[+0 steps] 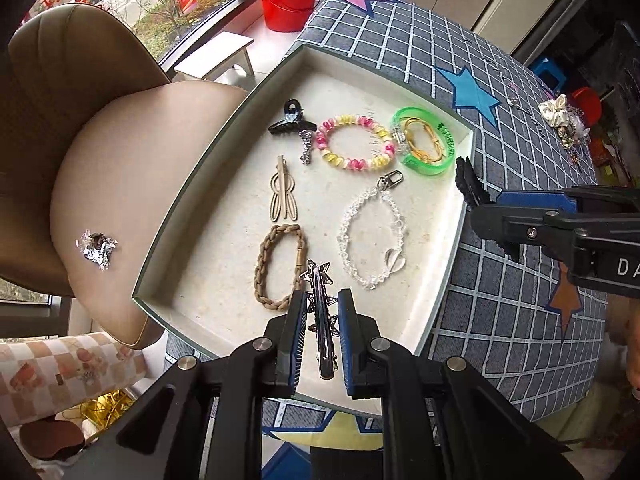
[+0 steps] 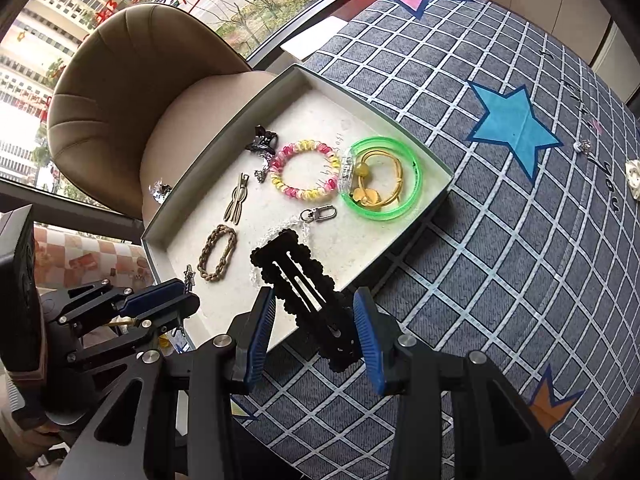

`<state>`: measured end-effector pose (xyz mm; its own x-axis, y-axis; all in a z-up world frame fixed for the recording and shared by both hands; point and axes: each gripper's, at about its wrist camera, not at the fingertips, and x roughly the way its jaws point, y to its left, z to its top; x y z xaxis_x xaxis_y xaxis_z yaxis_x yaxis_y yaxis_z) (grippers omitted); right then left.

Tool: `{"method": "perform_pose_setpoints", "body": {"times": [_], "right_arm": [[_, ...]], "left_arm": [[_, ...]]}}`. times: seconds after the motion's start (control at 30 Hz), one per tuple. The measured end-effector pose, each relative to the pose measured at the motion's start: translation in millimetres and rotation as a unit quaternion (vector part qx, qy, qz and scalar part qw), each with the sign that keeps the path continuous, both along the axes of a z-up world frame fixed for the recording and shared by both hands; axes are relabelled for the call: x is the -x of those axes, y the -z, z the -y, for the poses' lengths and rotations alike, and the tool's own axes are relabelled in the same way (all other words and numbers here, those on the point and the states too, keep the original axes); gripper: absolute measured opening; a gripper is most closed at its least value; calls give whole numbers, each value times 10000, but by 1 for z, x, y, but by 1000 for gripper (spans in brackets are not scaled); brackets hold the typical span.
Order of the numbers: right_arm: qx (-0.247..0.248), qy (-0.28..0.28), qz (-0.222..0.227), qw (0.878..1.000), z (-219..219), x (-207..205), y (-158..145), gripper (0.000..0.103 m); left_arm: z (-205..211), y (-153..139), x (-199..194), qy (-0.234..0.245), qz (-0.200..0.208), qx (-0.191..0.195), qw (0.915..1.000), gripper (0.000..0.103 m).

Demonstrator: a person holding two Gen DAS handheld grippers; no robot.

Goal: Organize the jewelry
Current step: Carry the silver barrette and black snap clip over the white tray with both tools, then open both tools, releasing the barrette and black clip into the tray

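A white tray (image 1: 352,92) lies on the checked tablecloth and holds a pink-yellow bead bracelet (image 1: 324,142), a green bangle (image 1: 428,168), a clear crystal chain (image 1: 344,232), a braided beige band (image 1: 262,272) and a black claw clip (image 1: 288,120). My left gripper (image 1: 322,300) hangs over the tray's near edge, shut on a silver star hair clip (image 1: 320,280). Over the tray's right corner, my right gripper (image 2: 314,300) is shut on a black scalloped hair clip (image 2: 296,276). Each gripper also shows in the other view: right gripper (image 1: 480,200), left gripper (image 2: 188,300).
A beige chair (image 1: 120,160) stands against the tray's left side, with a foil scrap (image 1: 96,246) on its seat. More jewelry is piled at the table's far right (image 1: 568,120). A red bucket (image 1: 288,4) sits by the window.
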<state>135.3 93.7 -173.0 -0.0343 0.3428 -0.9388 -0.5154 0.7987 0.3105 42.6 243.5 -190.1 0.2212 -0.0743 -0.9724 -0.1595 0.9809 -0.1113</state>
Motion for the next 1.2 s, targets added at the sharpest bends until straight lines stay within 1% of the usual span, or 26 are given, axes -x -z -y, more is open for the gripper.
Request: {"method": "perform_pose_setpoints", "body": {"times": [0.17, 0.27, 0.43, 0.57, 0.67, 0.77, 0.83, 0.97, 1.0, 1.03, 1.1, 1.2], "right_arm": [[157, -143, -44, 9998, -29, -1, 18, 44], [271, -192, -76, 9994, -41, -2, 29, 44], [482, -235, -90, 9985, -54, -4, 46, 44], [630, -224, -116, 9977, -59, -6, 58, 44], [729, -202, -150, 9970, -64, -5, 68, 44], [784, -164, -228, 9965, -66, -3, 75, 45], [784, -138, -232, 9966, -66, -2, 78, 47], [813, -167, -258, 9962, -66, -3, 80, 50], [814, -167, -272, 9962, -67, -2, 80, 52], [808, -156, -264, 9963, -68, -3, 79, 55], [756, -113, -219, 9968, -68, -3, 76, 59], [657, -41, -175, 9977, -67, -6, 67, 59]], "left_arm": [[-23, 19, -5, -288, -104, -81, 9995, 23], [-31, 30, -10, -376, -163, -128, 9991, 23], [-33, 46, -13, -360, -292, -213, 9987, 23], [-31, 53, -14, -318, -320, -386, 9982, 23], [-32, 58, -15, -317, -404, -371, 9980, 23], [-32, 58, -16, -283, -395, -394, 9980, 23], [-31, 58, -17, -250, -414, -438, 9979, 23], [-23, 53, -19, -226, -457, -607, 9969, 23], [-21, 51, -19, -228, -451, -622, 9968, 23], [-20, 50, -19, -227, -444, -628, 9968, 23], [-18, 45, -19, -227, -426, -615, 9969, 23], [-16, 38, -19, -226, -390, -632, 9970, 23]]}}
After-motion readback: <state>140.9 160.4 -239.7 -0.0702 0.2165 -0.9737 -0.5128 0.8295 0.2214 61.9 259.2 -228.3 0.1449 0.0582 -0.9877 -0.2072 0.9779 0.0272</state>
